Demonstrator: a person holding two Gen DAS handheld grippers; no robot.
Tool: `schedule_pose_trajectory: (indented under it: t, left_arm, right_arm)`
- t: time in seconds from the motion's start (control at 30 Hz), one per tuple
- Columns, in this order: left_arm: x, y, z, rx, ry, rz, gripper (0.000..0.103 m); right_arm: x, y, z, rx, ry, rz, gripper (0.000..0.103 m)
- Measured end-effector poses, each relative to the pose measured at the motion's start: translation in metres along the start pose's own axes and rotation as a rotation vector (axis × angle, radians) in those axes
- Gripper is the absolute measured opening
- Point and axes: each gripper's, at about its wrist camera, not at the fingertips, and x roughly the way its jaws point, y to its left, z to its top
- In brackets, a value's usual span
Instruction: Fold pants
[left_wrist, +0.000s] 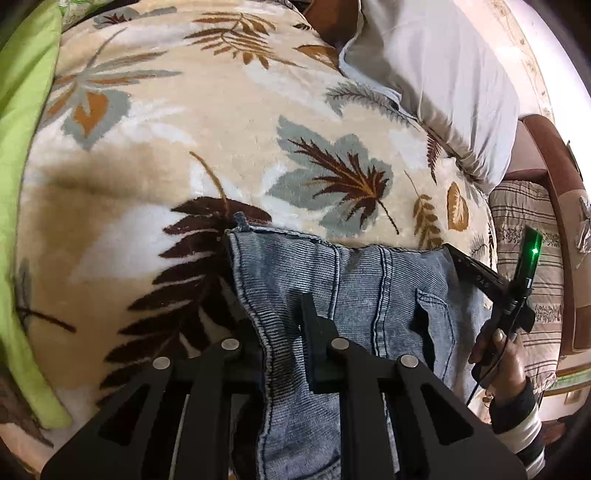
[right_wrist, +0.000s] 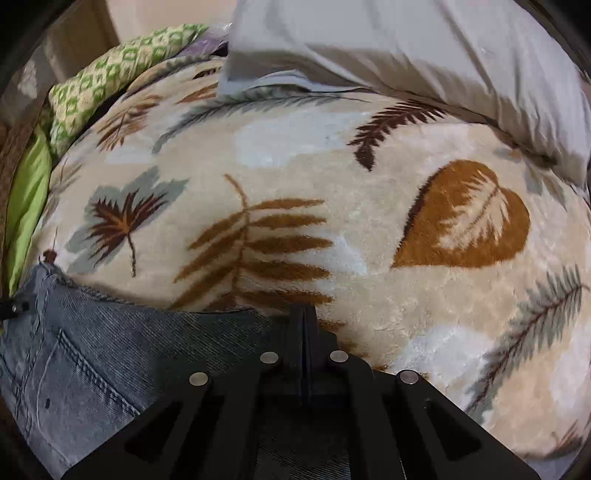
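Note:
Blue denim pants (left_wrist: 369, 280) lie on a cream leaf-patterned blanket (left_wrist: 221, 122), waistband towards the far side. My left gripper (left_wrist: 280, 325) is open, its fingers astride the pants' left seam edge, the cloth running between them. In the left wrist view my right gripper (left_wrist: 476, 271) is at the pants' right waist corner, held by a hand. In the right wrist view the right gripper (right_wrist: 303, 317) is shut at the pants' (right_wrist: 92, 354) waistband edge; denim runs under it, and the grip itself is hidden.
A grey pillow (left_wrist: 436, 74) lies at the far right of the blanket (right_wrist: 332, 184), also in the right wrist view (right_wrist: 406, 48). Green bedding (left_wrist: 22, 110) lines the left side. A striped cushion (left_wrist: 528, 236) and wooden bed frame (left_wrist: 554, 166) are at the right.

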Motion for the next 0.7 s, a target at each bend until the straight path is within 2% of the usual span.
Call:
schedule_pose_trajectory:
  t: [0.1,0.17,0.2,0.23,0.3,0.4,0.47,0.5,0.53,0.6,0.7]
  left_arm:
    - [-0.018,-0.001,-0.008,0.012,-0.021,0.011,0.014]
    - [-0.031,-0.001,-0.017,0.020,-0.024,-0.011,0.020]
    - [-0.038,-0.001,-0.024,0.021,-0.022,-0.030,0.028]
    - [-0.043,-0.001,-0.031,0.021,-0.018,-0.056,0.040]
    - [-0.050,0.000,-0.046,0.012,-0.008,-0.112,0.052]
    - [-0.049,-0.001,-0.063,-0.012,0.017,-0.174,0.053]
    - [-0.047,-0.003,-0.072,-0.021,0.024,-0.199,0.053]
    - [-0.046,-0.005,-0.074,-0.022,0.025,-0.201,0.056]
    - [-0.044,-0.007,-0.075,-0.020,0.027,-0.196,0.062]
    - [-0.037,-0.011,-0.076,-0.025,0.041,-0.177,0.065]
    - [-0.027,-0.017,-0.073,-0.022,0.058,-0.149,0.069]
  right_arm:
    - [-0.033,-0.023,-0.011,0.118,-0.079,0.079,0.003]
    - [-0.060,-0.048,-0.026,0.183,-0.133,0.103,0.006]
    - [-0.075,-0.068,-0.038,0.224,-0.159,0.097,0.011]
    - [-0.086,-0.087,-0.047,0.261,-0.176,0.090,0.018]
    - [-0.110,-0.138,-0.074,0.350,-0.206,0.039,0.023]
    - [-0.138,-0.222,-0.118,0.501,-0.215,-0.062,0.025]
    - [-0.152,-0.268,-0.145,0.593,-0.217,-0.120,0.031]
    - [-0.158,-0.286,-0.157,0.625,-0.220,-0.143,0.033]
    - [-0.163,-0.301,-0.168,0.653,-0.221,-0.157,0.036]
    - [-0.165,-0.321,-0.183,0.687,-0.217,-0.146,0.045]
    - [-0.155,-0.327,-0.183,0.682,-0.205,-0.132,0.050]
